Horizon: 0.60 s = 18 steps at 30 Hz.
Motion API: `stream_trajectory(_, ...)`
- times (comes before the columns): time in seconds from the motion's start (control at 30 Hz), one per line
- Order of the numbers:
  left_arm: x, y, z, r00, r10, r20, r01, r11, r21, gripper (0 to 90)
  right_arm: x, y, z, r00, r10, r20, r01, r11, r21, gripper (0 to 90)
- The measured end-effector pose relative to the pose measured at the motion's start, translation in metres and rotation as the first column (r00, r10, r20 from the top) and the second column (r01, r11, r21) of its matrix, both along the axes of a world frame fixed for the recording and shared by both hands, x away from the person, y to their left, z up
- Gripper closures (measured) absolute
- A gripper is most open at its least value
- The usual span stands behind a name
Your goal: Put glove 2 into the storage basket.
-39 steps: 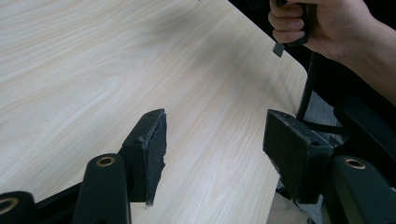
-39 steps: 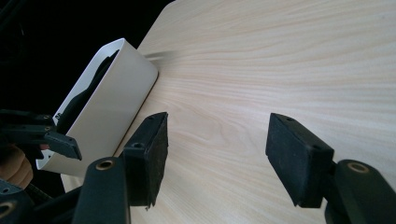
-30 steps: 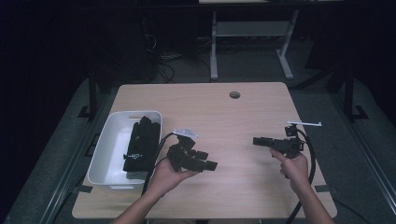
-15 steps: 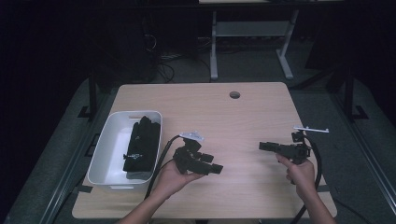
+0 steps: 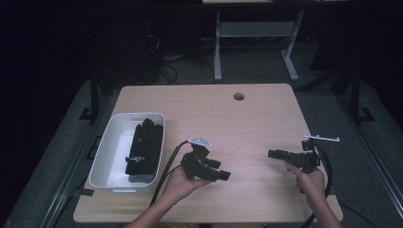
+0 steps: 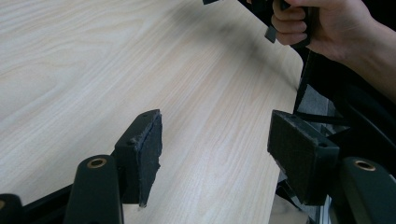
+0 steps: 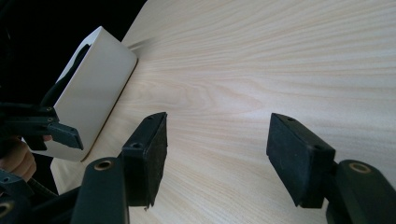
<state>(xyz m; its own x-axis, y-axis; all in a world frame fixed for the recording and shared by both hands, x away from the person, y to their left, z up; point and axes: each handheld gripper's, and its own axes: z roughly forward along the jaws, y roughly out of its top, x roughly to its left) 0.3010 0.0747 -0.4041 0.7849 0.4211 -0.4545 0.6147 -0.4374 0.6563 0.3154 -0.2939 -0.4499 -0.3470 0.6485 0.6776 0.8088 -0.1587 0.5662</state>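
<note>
Your left gripper (image 5: pixel 219 173) sits low over the front of the desk (image 5: pixel 223 118), held in your left hand (image 5: pixel 178 183), its long axis pointing toward your right side. In the left gripper view its jaws stand wide apart with bare wood grain between the pads (image 6: pixel 148 144), gripping nothing and touching nothing. At the top of that view your right hand (image 6: pixel 322 23) shows, wrapped around its own handle.

Your right gripper (image 5: pixel 275 154) hangs near the desk's right edge, its long axis pointing back toward your left side, so the two tools face each other, well apart. Its jaws are spread wide too, empty, with only the desk seen between them in the right gripper view. A cable (image 5: pixel 328 175) loops down from it past your wrist.

At the desk's left front stands a white bin (image 5: pixel 107 164), long axis running away from you. Inside lies a dark bundle (image 5: pixel 145 149), stretched along the bin's length against its right wall; what it is I can't tell. The bin's white wall (image 7: pixel 93 88) shows in the right gripper view, beyond the left-hand tool.
</note>
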Motion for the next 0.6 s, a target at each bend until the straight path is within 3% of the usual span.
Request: stream_trajectory(0.6,-0.004,-0.004,-0.008,0.9999,-0.013,0.004,0.013,0.9999,0.002,33.5,-0.015,-0.013,-0.008,1.0,-0.009,-0.004,0.009,1.0,-0.005,36.2)
